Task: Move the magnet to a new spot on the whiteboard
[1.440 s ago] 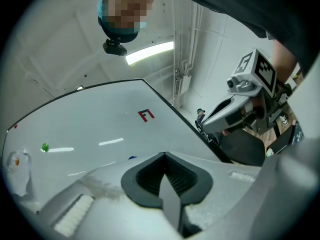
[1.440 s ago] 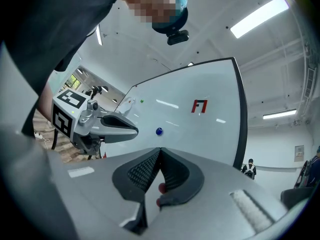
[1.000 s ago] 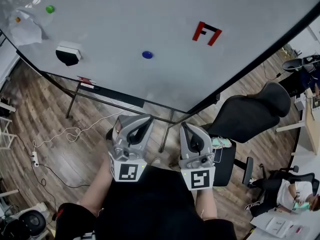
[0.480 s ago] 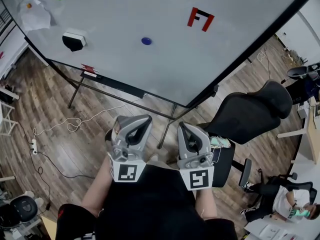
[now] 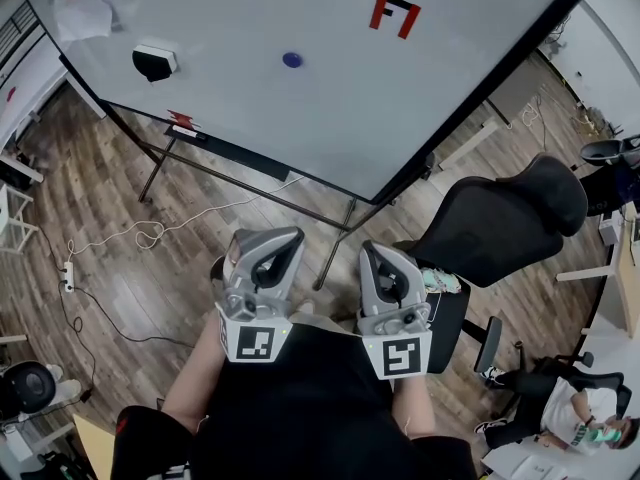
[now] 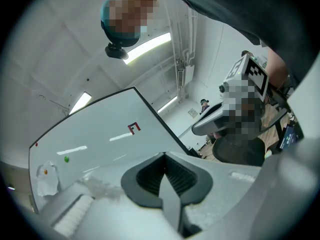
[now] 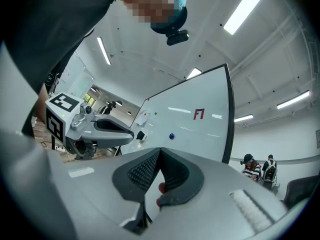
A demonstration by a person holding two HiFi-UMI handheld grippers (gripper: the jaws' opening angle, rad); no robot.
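The small round blue magnet (image 5: 292, 59) is seen stuck near the middle of the large white whiteboard (image 5: 300, 128), below and to the left of a red-and-black printed mark (image 5: 395, 14). The grey left gripper (image 5: 288, 238) and grey right gripper (image 5: 372, 252) are held side by side, well apart from the board. Each is closed, with nothing gripped.

Blue magnet (image 5: 292, 60): small, round, dark blue, seated flat on the whiteboard (image 5: 250, 18) near mid-panel, below and left of the red mark (image 5: 394, 14), with bare board all round it. Whiteboard: large, white, dark-framed, standing upright on a legged stand on the wooden floor.
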